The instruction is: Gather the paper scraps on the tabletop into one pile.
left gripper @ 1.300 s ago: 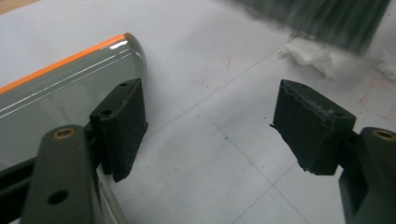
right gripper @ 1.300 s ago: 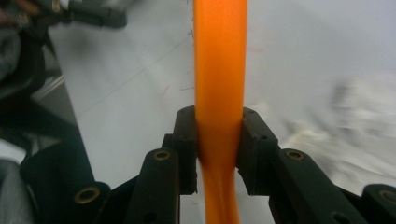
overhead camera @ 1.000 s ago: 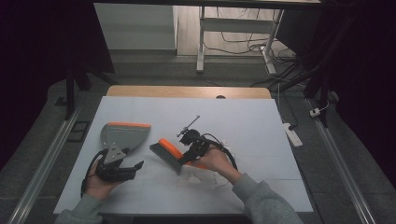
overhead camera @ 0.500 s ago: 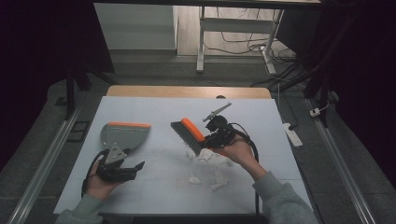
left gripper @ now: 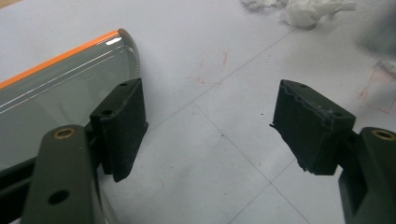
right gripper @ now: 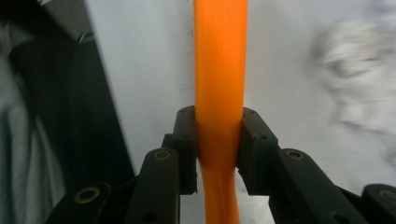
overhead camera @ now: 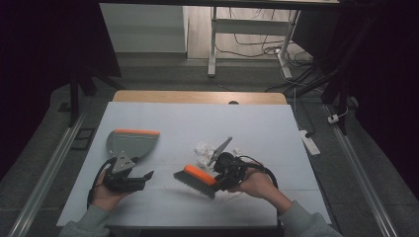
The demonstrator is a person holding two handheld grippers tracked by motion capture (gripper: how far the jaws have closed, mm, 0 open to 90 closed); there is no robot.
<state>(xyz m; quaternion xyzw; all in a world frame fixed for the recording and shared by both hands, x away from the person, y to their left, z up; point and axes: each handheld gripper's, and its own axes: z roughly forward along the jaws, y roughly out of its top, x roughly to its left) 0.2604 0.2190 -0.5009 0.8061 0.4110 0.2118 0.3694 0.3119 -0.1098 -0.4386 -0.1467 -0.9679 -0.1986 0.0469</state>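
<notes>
A hand brush [overhead camera: 195,174] with an orange back and dark bristles hangs tilted just above the white table top. My right gripper [overhead camera: 217,178] is shut on its orange handle [right gripper: 219,56], both pads pressing its sides [right gripper: 218,140]. Crumpled white paper scraps [overhead camera: 203,149] lie just beyond the brush, blurred in the right gripper view [right gripper: 355,60]. A grey dustpan [overhead camera: 131,143] with an orange lip rests at the left. My left gripper [overhead camera: 143,178] sits just in front of it, jaws wide open and empty [left gripper: 210,130], with the pan's edge [left gripper: 60,88] beside one jaw and paper [left gripper: 308,11] farther off.
The white table top [overhead camera: 276,133] has a wooden strip along its far edge. Cables trail from both grippers. Metal rails run down both sides of the table, and a power strip [overhead camera: 307,139] lies on the floor at the right.
The right gripper swung the brush away and to the right, then brought it back toward the near edge and left. The paper scraps now lie beyond it. The left gripper stayed put.
</notes>
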